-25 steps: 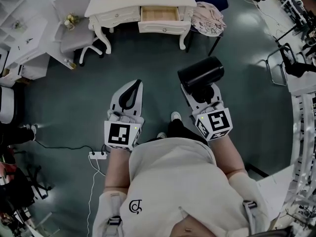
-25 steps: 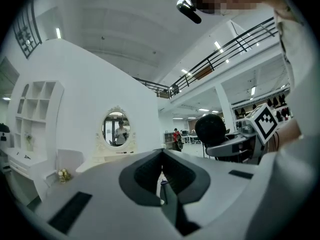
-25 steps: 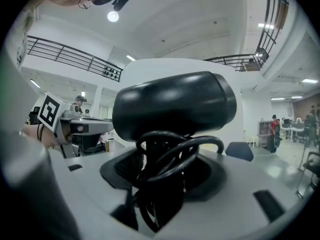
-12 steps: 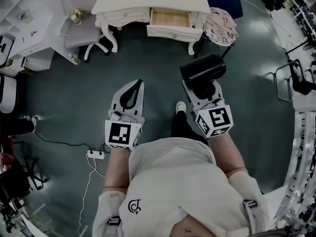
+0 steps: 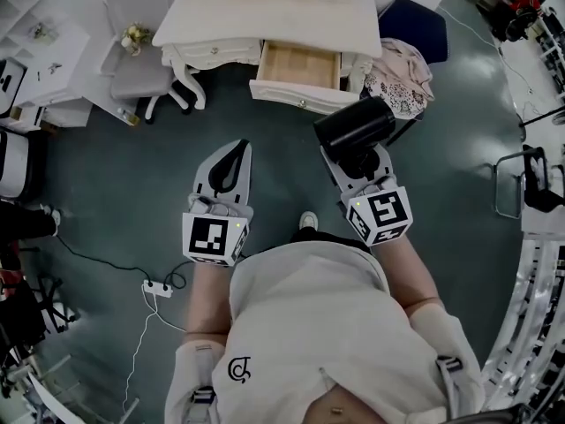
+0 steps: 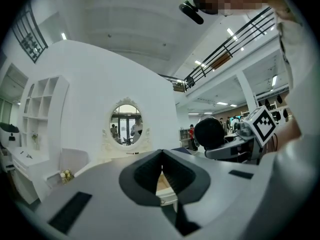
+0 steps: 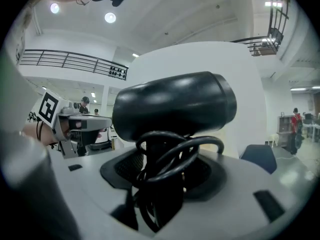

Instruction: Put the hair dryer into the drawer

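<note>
A black hair dryer (image 5: 356,124) is held by its handle in my right gripper (image 5: 357,160), its barrel lying crosswise above the jaws. In the right gripper view the hair dryer (image 7: 175,104) fills the middle, and its cord is coiled round the handle (image 7: 162,179) between the jaws. My left gripper (image 5: 238,147) is shut with nothing in it, level with the right one. Just ahead stands a white dressing table (image 5: 265,7) with its wooden drawer (image 5: 300,64) pulled open and bare inside. The dryer hangs just short of the drawer's front right corner.
A grey chair (image 5: 141,60) stands left of the table. A dark blue chair (image 5: 415,20) with a pale cloth (image 5: 402,73) sits to its right. A power strip (image 5: 157,288) and cable lie on the floor at the left. White shelves (image 5: 35,51) line the left side.
Both grippers have travelled forward toward the dressing table, which now sits much closer in the head view. The hair dryer stays in the right gripper; the left stays shut.
</note>
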`<act>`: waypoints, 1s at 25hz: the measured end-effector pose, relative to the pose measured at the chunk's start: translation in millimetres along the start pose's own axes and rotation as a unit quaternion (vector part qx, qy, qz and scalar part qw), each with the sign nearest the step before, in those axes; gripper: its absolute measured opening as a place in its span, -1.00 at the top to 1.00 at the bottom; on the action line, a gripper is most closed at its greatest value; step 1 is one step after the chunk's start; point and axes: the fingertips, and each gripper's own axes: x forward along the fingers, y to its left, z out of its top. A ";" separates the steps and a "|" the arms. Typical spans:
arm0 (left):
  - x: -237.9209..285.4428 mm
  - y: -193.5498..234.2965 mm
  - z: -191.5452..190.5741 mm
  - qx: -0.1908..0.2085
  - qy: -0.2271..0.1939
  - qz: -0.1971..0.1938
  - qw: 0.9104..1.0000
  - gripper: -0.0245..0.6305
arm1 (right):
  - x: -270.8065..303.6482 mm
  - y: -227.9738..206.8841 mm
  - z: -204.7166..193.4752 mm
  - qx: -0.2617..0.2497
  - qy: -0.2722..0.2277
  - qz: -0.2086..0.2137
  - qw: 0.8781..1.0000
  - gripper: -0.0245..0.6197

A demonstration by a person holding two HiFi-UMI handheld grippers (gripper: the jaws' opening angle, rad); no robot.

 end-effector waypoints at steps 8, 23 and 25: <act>99.2 6.8 -9.0 -0.005 0.013 -0.007 1.000 0.88 | 67.1 -75.6 -9.8 -0.004 0.023 0.023 0.999 0.17; 262.2 100.2 -7.0 -0.004 -0.018 -0.083 0.996 0.88 | 234.5 -135.3 -31.1 -0.013 0.082 0.030 0.996 0.17; 283.7 118.0 -8.8 -0.005 -0.020 -0.092 0.996 0.88 | 261.5 -140.0 -34.6 -0.012 0.089 0.031 0.995 0.17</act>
